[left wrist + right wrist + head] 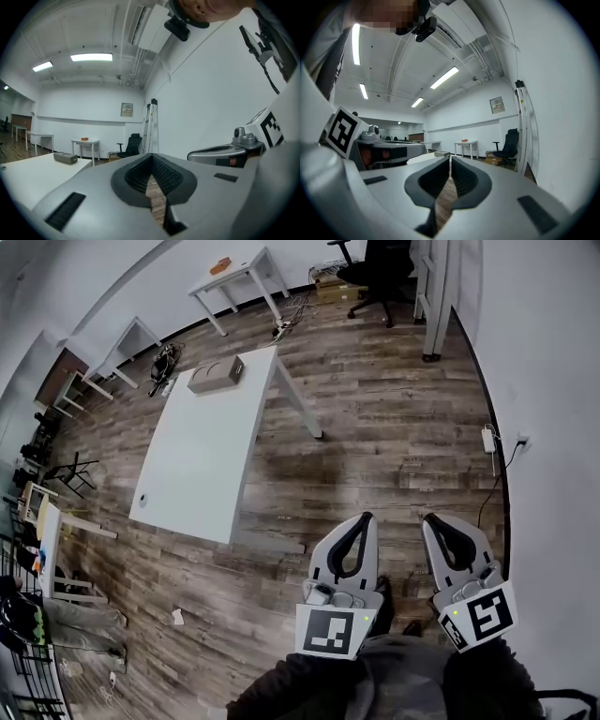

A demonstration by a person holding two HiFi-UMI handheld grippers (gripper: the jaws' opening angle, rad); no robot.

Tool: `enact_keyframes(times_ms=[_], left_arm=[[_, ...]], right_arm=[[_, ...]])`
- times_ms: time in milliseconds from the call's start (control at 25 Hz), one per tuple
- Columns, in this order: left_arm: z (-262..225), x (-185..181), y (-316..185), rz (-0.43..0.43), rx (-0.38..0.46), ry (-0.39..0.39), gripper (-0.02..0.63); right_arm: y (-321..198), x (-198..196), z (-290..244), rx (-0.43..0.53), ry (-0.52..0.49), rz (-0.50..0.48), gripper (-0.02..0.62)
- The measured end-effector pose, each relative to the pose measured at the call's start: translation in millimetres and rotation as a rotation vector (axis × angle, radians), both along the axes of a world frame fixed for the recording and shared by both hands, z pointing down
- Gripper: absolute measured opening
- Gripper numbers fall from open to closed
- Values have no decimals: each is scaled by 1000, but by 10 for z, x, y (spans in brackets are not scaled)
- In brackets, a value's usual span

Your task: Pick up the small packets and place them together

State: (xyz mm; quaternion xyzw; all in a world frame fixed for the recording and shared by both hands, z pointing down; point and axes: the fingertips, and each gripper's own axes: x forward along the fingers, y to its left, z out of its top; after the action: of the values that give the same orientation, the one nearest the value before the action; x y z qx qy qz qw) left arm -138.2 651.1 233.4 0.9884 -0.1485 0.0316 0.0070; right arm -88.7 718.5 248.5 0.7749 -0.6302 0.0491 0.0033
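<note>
Left gripper and right gripper are clenched, empty. We should approach the table steadily, opening only once packets appear.

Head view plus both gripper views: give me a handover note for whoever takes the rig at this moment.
Left gripper: shut, empty, held level over the wood floor.
Right gripper: shut, empty, beside it.
Things: no small packets can be made out. The white table ahead carries a grey box at its far end and a tiny item near its near edge, too small to identify.
Done: nothing visibly gathered.
Left: reach the table, find the packets, place them together.
</note>
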Motion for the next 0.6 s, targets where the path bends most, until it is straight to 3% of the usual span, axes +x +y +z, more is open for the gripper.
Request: enact_keyframes(times_ms=[320, 600], left_arm=[[-11, 204, -692, -9, -21, 14, 3], [-68, 348, -864, 29, -35, 34, 3]], right_arm=[[-746, 153, -28, -11, 4, -38, 6], [-931, 282, -153, -19, 35, -8, 6]])
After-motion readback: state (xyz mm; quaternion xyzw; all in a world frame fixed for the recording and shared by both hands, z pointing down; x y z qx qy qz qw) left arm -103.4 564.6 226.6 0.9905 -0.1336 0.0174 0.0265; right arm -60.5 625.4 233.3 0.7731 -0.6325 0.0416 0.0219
